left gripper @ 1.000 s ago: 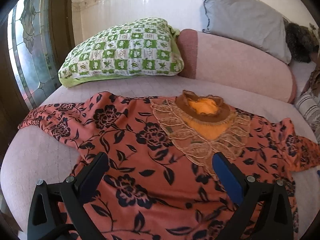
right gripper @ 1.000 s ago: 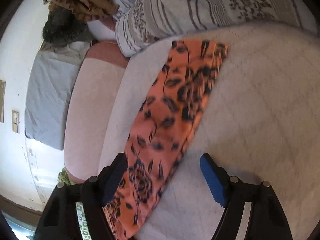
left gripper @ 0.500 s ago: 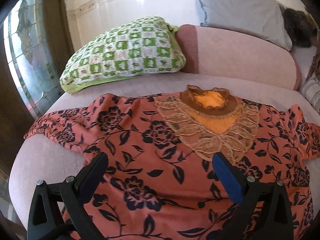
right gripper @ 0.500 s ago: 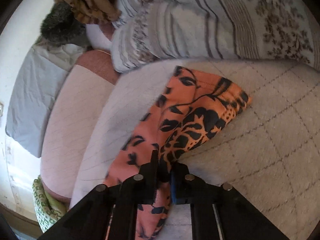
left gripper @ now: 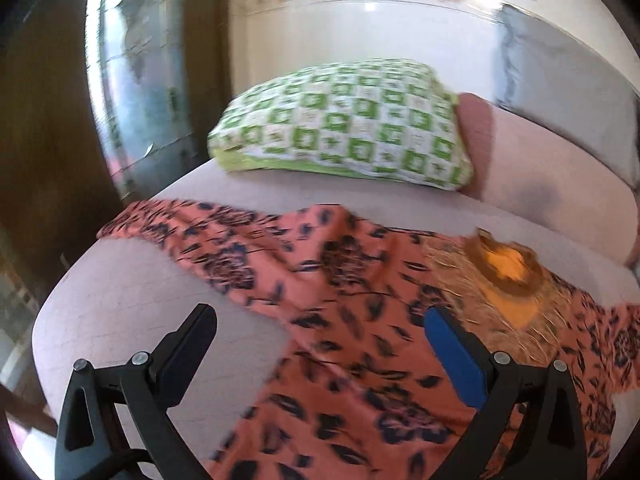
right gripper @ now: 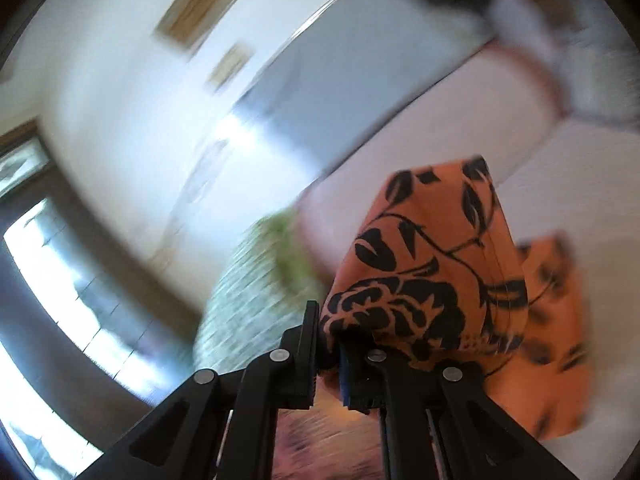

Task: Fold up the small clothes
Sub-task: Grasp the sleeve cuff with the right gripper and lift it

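An orange floral blouse (left gripper: 352,320) lies spread across the pale quilted bed (left gripper: 132,292), its fabric printed with dark navy roses and leaves. At the neck sits a tan lace yoke (left gripper: 472,292) around a brown collar with a bright yellow-orange lining. One sleeve (left gripper: 180,220) stretches out flat toward the bed's edge, below a green-and-white checked pillow (left gripper: 344,124) that leans beside a pink bolster (left gripper: 532,168).

The left gripper (left gripper: 320,344) hovers over the blouse with its jaws wide apart, gripping nothing; cloth shows between them, untouched.

The right gripper (right gripper: 329,354) is clamped tight on the other sleeve (right gripper: 424,264), which rises off the bed in a peaked fold above the closed fingers, the rest trailing down to the mattress. The background is streaked with blur.
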Demonstrator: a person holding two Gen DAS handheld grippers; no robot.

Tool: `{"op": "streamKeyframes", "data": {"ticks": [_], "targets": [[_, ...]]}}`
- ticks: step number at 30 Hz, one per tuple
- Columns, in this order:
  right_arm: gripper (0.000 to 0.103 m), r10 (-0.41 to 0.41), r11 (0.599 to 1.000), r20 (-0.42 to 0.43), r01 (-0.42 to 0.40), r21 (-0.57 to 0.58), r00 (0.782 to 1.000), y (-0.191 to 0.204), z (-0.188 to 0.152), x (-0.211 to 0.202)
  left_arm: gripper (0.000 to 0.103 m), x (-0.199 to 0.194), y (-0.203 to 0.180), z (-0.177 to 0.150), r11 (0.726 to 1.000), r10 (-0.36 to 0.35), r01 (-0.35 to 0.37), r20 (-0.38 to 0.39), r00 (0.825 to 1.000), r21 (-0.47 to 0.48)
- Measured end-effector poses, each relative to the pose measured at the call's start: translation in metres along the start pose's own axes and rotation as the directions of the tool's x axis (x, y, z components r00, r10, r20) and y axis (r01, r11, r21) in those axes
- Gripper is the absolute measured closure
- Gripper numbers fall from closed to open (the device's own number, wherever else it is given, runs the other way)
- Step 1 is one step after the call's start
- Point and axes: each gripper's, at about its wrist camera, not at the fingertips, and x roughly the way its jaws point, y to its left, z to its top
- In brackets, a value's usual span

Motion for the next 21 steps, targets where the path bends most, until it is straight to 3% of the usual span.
{"op": "streamKeyframes", "data": {"ticks": [3,5,7,9,11,13,15,17,21], "targets": [[0.091,0.07,0.998,-0.153,-0.067,0.02,0.986,0.044,-0.054,0.065,0.0,0.005,0.032,0.006,0.997,0.036,-0.038,-0.023,0.999,-0.074],[0.086,0.089,0.995,-0.309,-0.07,0.07,0.947,0.058,-0.098,0.112,0.0,0.009,0.053,0.009,0.991,0.056,-0.061,-0.04,0.998,-0.123],[0.072,0.125,0.988,-0.499,-0.065,0.137,0.858,0.066,-0.148,0.157,0.0,0.012,0.073,0.011,0.982,0.083,-0.091,-0.053,0.995,-0.166],[0.041,0.135,0.983,-0.608,-0.029,0.182,0.783,0.065,-0.188,0.173,0.0,0.016,0.086,0.013,0.973,0.111,-0.122,-0.069,0.991,-0.194],[0.039,0.171,0.976,-0.617,-0.046,0.213,0.768,0.058,-0.202,0.168,0.0,0.02,0.095,0.014,0.967,0.119,-0.136,-0.089,0.989,-0.217],[0.037,0.158,0.978,-0.621,-0.038,0.203,0.768,0.047,-0.199,0.155,0.0,0.023,0.098,0.015,0.963,0.102,-0.125,-0.107,0.989,-0.238],[0.032,0.106,0.986,-0.594,-0.007,0.168,0.797,0.033,-0.183,0.132,0.0,0.024,0.096,0.014,0.963,0.078,-0.104,-0.115,0.99,-0.247],[0.032,0.051,0.987,-0.536,0.04,0.156,0.843,0.014,-0.162,0.098,0.0,0.022,0.085,0.013,0.969,0.043,-0.067,-0.106,0.993,-0.24],[0.032,0.033,0.967,-0.429,0.08,0.243,0.903,-0.026,-0.143,0.056,0.0,0.018,0.045,0.011,0.986,-0.051,0.038,-0.08,0.995,-0.159]]}}
